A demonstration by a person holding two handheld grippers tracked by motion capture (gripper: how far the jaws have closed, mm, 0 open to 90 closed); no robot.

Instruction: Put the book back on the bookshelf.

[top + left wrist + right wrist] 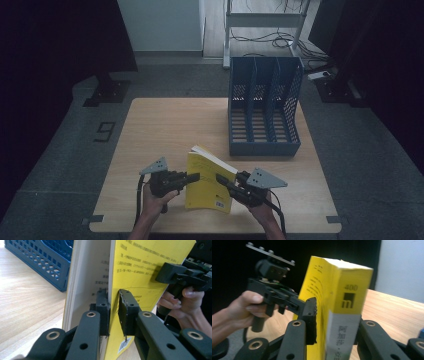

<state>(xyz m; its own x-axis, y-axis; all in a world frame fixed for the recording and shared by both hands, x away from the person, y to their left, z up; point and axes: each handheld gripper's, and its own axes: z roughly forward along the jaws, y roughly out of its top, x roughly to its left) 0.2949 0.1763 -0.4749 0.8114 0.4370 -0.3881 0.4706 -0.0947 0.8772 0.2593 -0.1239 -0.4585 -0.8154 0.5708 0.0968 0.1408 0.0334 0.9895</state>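
Two tongs grip one yellow book, which stands upright at the lower centre of the high view, on the wooden table. The left tongs are pinched narrow on the front cover alone, the pages standing apart beside it. The right tongs are spread wide across the whole thickness at the spine. I judge the book fairly heavy and its cover floppy, so the spine is the surer hold. The right gripper view shows the spine's printing; the high view shows the blue file rack at upper right, apart from the book.
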